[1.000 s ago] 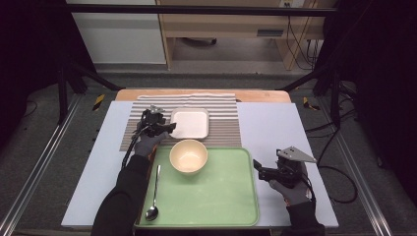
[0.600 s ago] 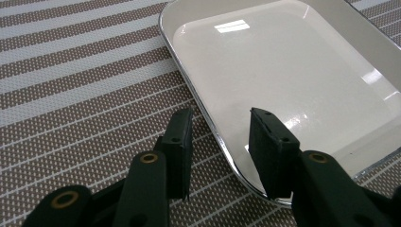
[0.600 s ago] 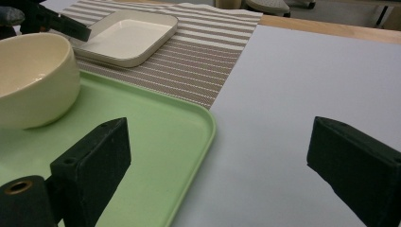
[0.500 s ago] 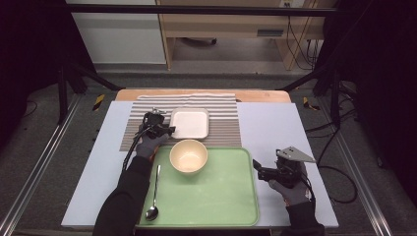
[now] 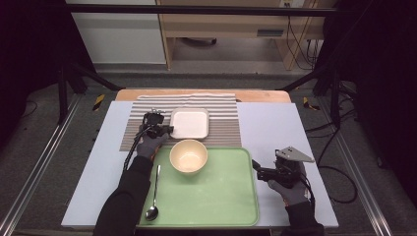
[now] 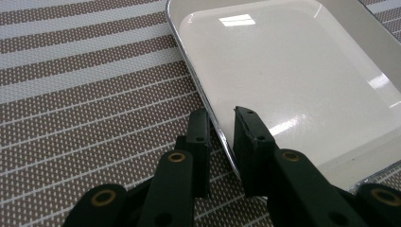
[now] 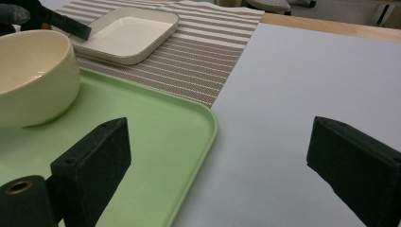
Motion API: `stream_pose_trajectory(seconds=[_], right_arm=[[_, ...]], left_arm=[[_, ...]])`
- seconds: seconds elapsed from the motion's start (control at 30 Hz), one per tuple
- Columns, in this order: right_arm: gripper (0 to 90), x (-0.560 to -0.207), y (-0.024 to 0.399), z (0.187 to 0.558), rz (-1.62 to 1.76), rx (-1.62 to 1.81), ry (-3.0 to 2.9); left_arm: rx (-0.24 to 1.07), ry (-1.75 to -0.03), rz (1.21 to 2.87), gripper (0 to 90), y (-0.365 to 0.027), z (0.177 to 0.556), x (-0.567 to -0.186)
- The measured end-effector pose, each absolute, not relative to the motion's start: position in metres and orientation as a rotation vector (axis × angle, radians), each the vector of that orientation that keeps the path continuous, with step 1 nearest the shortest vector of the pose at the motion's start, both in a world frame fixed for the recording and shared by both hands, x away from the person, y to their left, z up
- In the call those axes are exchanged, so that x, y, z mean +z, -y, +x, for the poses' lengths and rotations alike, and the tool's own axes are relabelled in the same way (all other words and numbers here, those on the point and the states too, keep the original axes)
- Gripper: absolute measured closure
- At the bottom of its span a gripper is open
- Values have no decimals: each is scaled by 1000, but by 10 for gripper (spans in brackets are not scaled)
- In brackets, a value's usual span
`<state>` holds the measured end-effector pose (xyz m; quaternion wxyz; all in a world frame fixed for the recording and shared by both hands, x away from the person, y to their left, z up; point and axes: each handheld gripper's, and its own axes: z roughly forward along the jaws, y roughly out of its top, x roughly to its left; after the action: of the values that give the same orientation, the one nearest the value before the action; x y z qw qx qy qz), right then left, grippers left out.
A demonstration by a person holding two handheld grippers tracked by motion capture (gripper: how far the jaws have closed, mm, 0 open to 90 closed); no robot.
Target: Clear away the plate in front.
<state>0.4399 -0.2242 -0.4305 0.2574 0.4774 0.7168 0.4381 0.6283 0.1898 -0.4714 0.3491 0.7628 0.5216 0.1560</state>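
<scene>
A white square plate lies on the striped placemat at the back of the table. My left gripper is at the plate's left rim; in the left gripper view the jaws of the left gripper are shut on the rim of the plate, one jaw inside and one outside. My right gripper rests open at the right edge of the green tray. In the right gripper view, the right gripper holds nothing, with tray and table under it.
A cream bowl stands at the tray's back left, just in front of the plate. A metal spoon lies along the tray's left side. The grey table surface spreads to the right of the placemat.
</scene>
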Motion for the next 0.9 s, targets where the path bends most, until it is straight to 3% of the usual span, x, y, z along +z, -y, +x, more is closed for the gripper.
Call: stream_pose_trajectory(seconds=[0.2, 0.9], right_arm=[[72, -431, 224, 440, 1298, 1187, -1947], [73, -433, 225, 441, 1309, 1173, -1946]], left_arm=[[408, -1388, 1957, 811, -186, 629, -470], [408, -1424, 1865, 870, -189, 625, -459]])
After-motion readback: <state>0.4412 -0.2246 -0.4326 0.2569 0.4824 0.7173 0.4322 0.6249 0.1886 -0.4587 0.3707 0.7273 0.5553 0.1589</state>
